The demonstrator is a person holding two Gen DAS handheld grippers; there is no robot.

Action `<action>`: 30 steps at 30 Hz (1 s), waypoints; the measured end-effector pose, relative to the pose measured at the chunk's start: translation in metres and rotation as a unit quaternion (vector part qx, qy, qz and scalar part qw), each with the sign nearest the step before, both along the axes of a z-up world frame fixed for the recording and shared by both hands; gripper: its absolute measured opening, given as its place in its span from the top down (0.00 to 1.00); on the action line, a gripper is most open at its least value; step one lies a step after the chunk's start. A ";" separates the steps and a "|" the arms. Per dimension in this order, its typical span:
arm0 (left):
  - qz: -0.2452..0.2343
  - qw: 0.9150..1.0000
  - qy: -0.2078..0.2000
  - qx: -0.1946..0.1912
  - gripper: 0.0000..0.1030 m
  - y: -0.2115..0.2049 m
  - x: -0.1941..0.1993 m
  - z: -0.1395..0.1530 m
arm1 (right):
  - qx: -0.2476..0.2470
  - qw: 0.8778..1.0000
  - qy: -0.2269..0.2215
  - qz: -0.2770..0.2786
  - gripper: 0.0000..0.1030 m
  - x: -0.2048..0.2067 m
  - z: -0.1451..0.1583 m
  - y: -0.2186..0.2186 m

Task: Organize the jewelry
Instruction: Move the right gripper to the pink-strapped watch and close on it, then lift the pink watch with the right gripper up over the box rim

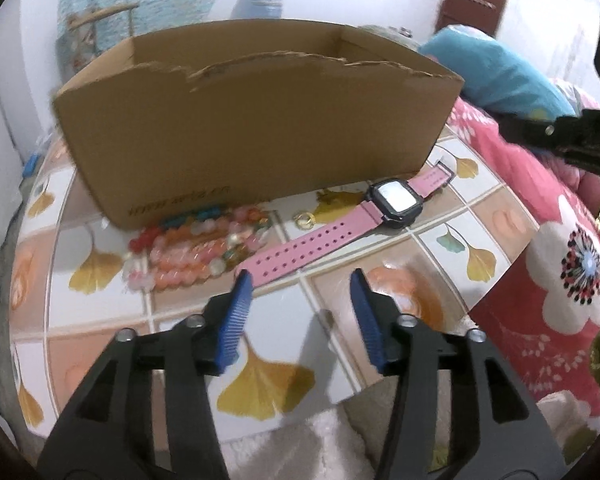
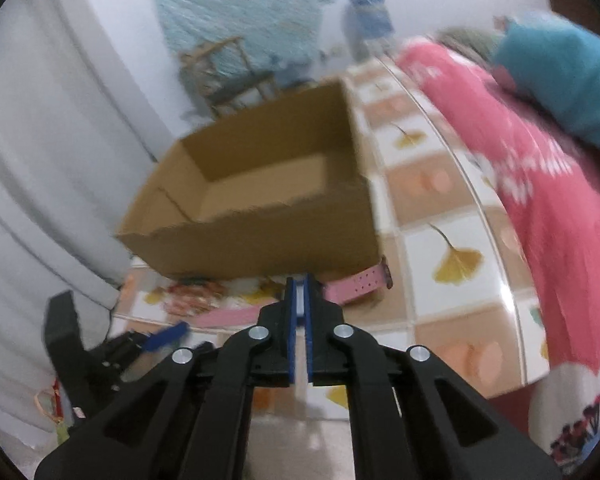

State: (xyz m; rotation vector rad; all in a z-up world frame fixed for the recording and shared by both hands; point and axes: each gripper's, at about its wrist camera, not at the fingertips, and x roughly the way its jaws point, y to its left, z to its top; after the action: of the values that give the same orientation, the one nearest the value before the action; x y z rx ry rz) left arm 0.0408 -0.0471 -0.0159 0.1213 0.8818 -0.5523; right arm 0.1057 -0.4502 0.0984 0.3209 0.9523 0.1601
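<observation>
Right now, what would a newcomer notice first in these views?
The open cardboard box dominates the tiled tabletop. In front of it lie a pink-strapped watch and, to its left, a heap of colourful bead bracelets. The left gripper hovers open near the strap's end.

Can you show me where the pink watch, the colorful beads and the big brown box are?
pink watch (image 1: 396,197), left wrist view, on its dark square face.
colorful beads (image 1: 192,250), left wrist view, on the middle of the pile.
brown box (image 1: 260,128), left wrist view, on its front wall.
</observation>
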 end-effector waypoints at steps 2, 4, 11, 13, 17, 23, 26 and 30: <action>-0.012 1.000 -0.007 0.008 0.51 -0.008 0.000 0.000 | -0.005 1.000 0.015 -0.011 0.66 0.004 -0.011 -0.007; -0.021 1.000 -0.011 0.016 0.50 -0.016 0.004 -0.001 | -0.007 0.999 0.028 -0.013 0.61 0.011 -0.023 -0.010; -0.046 0.998 -0.011 0.042 0.50 -0.036 0.012 -0.008 | -0.008 0.998 0.059 -0.018 0.61 0.044 -0.059 -0.021; -0.051 0.997 -0.008 0.049 0.50 -0.039 0.014 -0.010 | -0.020 0.998 0.058 -0.020 0.61 0.049 -0.063 -0.022; -0.059 0.996 -0.009 0.062 0.50 -0.049 0.016 -0.014 | -0.035 0.998 0.055 -0.014 0.62 0.057 -0.071 -0.023; -0.070 0.994 -0.019 0.081 0.50 -0.059 0.018 -0.014 | -0.050 0.998 0.044 0.012 0.87 0.060 -0.080 -0.020; -0.077 0.993 -0.020 0.087 0.50 -0.061 0.021 -0.014 | -0.045 0.999 0.021 0.015 0.93 0.058 -0.073 -0.021; -0.090 0.991 -0.028 0.095 0.50 -0.068 0.021 -0.013 | -0.022 0.999 -0.005 0.023 0.94 0.054 -0.055 -0.021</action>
State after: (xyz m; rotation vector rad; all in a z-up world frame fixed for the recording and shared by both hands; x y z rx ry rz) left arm 0.0620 -0.1146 -0.0292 0.3901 0.8732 -0.6298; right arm 0.1598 -0.4709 0.0432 0.2572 0.9523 0.1834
